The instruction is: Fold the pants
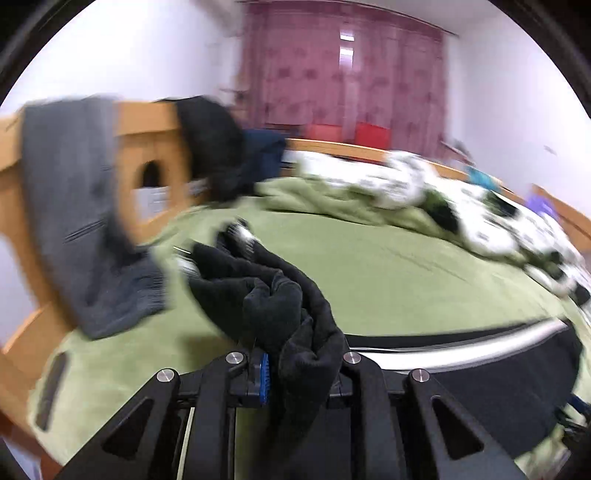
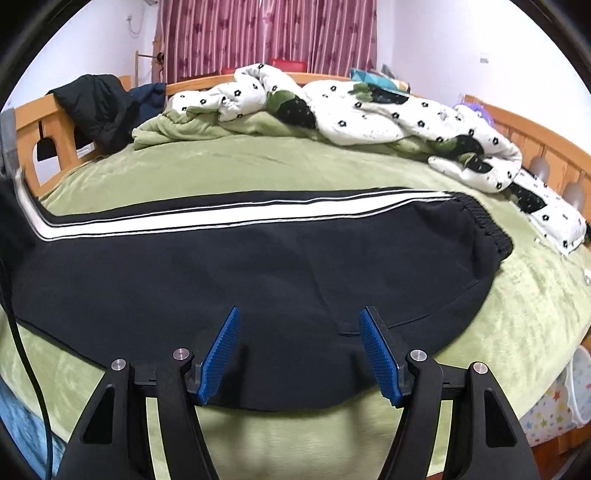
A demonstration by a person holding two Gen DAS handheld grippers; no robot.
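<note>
Between the right tongs' blue ribbed pads lie black pants, with a broad white stripe edged by thin black and white lines along their far side. Under them spreads a plain moss-green blanket. Beyond, a white quilt is dotted with small black flowers and has green and black patches. The bed frame at the far left is honey-coloured wood, with a black jacket over it. The curtain behind is pink with darker stripes. The left tongs are black, clamping bunched black cloth; a grey garment hangs to their far left.
</note>
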